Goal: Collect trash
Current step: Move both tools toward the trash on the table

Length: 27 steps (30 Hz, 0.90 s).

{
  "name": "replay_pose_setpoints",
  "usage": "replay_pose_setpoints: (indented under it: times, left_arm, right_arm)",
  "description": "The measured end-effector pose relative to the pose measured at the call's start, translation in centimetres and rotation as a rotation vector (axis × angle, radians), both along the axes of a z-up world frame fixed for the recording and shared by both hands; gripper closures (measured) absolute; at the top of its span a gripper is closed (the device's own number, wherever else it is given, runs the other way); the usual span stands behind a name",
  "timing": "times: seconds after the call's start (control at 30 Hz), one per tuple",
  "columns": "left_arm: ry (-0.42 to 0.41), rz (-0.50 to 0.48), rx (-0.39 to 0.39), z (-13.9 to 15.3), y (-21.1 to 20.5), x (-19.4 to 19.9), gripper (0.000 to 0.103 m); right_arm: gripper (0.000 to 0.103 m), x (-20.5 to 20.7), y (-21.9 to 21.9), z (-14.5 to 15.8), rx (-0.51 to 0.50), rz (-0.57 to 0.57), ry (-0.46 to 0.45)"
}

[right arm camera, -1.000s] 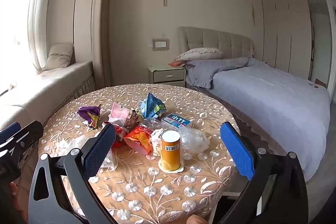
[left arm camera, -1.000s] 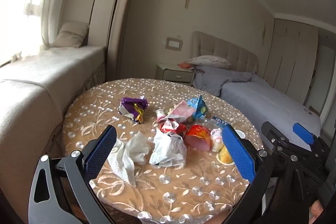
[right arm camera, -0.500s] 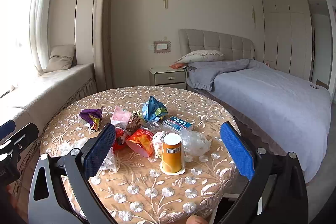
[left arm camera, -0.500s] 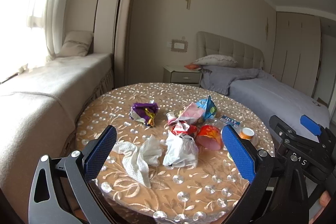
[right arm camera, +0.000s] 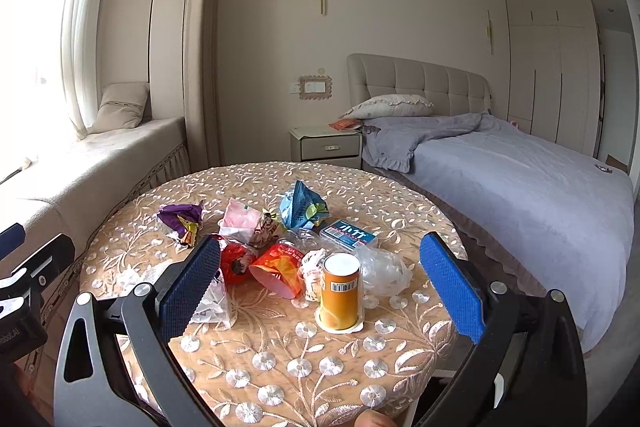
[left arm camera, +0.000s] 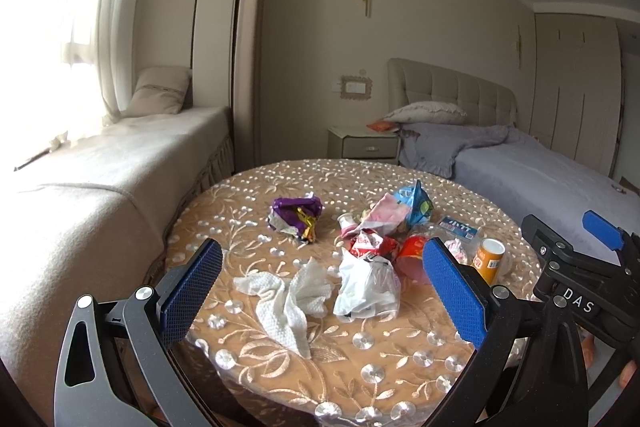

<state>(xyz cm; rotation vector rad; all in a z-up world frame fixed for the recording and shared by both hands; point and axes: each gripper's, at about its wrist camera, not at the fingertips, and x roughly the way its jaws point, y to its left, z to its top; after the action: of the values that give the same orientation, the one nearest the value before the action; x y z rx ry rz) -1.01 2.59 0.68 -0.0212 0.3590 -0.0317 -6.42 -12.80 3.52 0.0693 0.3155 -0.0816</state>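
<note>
While the trash pile (left arm camera: 372,243) sits untouched on the round table (left arm camera: 280,359), both cameras show more room and less tabletop than a second ago: the grippers have pulled back and up, so the pile reads smaller and further off. Nothing in the pile has shifted. Relative to the orange can (right arm camera: 340,293), which stands upright on the near right of the heap: a clear crumpled bag (right arm camera: 382,269) touches its right side, the blue pack (right arm camera: 349,235) lies just behind, the red-orange cup (right arm camera: 280,267) lies tipped just left, the blue wrapper (right arm camera: 300,209) and pink wrapper (right arm camera: 240,221) lie further back, the purple wrapper (left arm camera: 296,213) is well left and apart, and the white tissue (left arm camera: 292,293) and white plastic bag (left arm camera: 366,285) lie left, toward the near edge. Left gripper (left arm camera: 322,295) has its jaws spread wide, holding nothing; right gripper (right arm camera: 320,277) likewise, wide apart and empty, framing the can. No bin is visible. Judgement: collection has not started; the retreat looks like a repositioning before a first pick.
</note>
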Motion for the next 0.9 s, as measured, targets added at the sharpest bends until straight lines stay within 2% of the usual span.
replay_pose_setpoints:
  times: [0.53, 0.9]
  left_arm:
    - [0.015, -0.007, -0.008, -0.6, 0.3, 0.5, 0.005]
    - [0.07, -0.002, -0.028, -2.2, 1.6, 2.8, 0.005]
  right_arm:
    - [0.003, 0.8, 0.8, -0.5, 0.005, 0.02, 0.016]
    - [0.003, 3.1, 2.3, -1.8, 0.005, 0.051, 0.045]
